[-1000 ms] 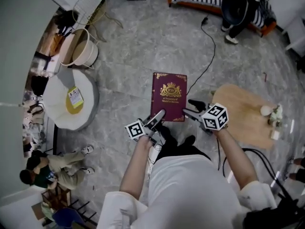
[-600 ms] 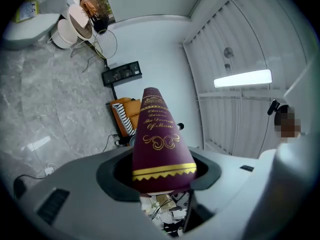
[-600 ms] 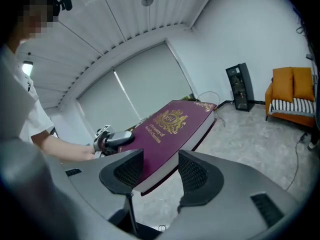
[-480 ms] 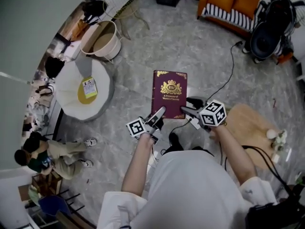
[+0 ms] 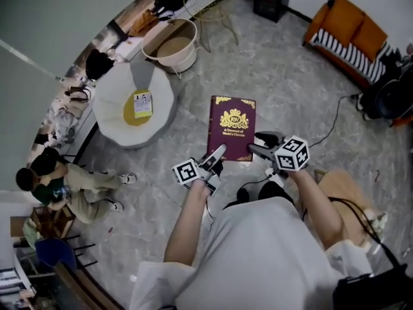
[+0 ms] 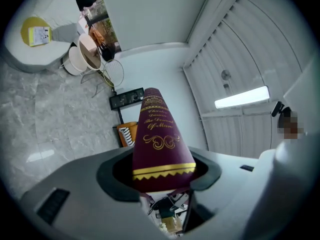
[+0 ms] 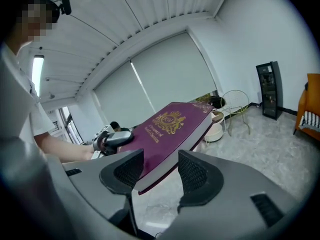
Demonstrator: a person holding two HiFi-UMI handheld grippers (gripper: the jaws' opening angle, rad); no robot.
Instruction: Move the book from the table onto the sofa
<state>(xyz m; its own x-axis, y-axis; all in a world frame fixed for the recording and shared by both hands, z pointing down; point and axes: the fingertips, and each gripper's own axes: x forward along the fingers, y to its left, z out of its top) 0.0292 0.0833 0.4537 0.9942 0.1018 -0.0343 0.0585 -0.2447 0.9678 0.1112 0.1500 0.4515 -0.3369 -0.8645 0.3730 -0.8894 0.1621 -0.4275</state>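
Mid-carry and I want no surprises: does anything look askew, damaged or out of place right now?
The book is closed and intact, pinched only at its near corners by the left tongs and right tongs. One oddity: a loose cable lies on the floor toward the sofa.

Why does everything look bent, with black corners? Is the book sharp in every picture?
Head view: wide lens bows the floor at the edges, book sharp. Left gripper view: black corners, book stretched into a cone, lettering readable. Right gripper view: ceiling lines curve, book crisp.
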